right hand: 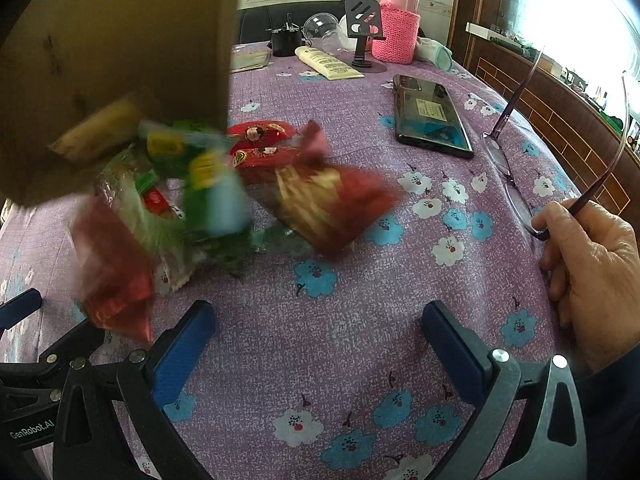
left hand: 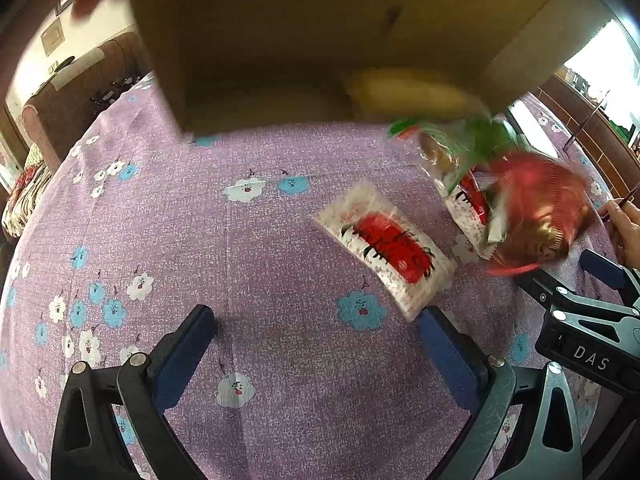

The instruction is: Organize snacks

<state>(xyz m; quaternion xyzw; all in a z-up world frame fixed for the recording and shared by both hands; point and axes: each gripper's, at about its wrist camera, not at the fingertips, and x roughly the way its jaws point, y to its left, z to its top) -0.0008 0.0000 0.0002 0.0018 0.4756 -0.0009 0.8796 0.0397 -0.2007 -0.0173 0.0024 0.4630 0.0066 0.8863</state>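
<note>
A cardboard box (left hand: 320,32) is tipped over the table, and snack packets tumble out of it, blurred. A white and red packet (left hand: 384,246) lies flat on the purple flowered cloth (left hand: 240,260). A red packet (left hand: 536,216) and a green packet (left hand: 460,140) are in mid-fall. In the right wrist view the box (right hand: 112,60) is at upper left, with a yellow packet (right hand: 96,128) at its mouth, green packets (right hand: 192,184) and red packets (right hand: 332,200) falling. My left gripper (left hand: 316,340) and right gripper (right hand: 318,340) are both open and empty, just short of the packets.
A black phone (right hand: 430,114), a pair of glasses (right hand: 516,184) held by a bare hand (right hand: 596,264), a pink-sleeved flask (right hand: 398,20), a cream tube (right hand: 328,64) and a phone stand (right hand: 362,28) are on the far side of the table.
</note>
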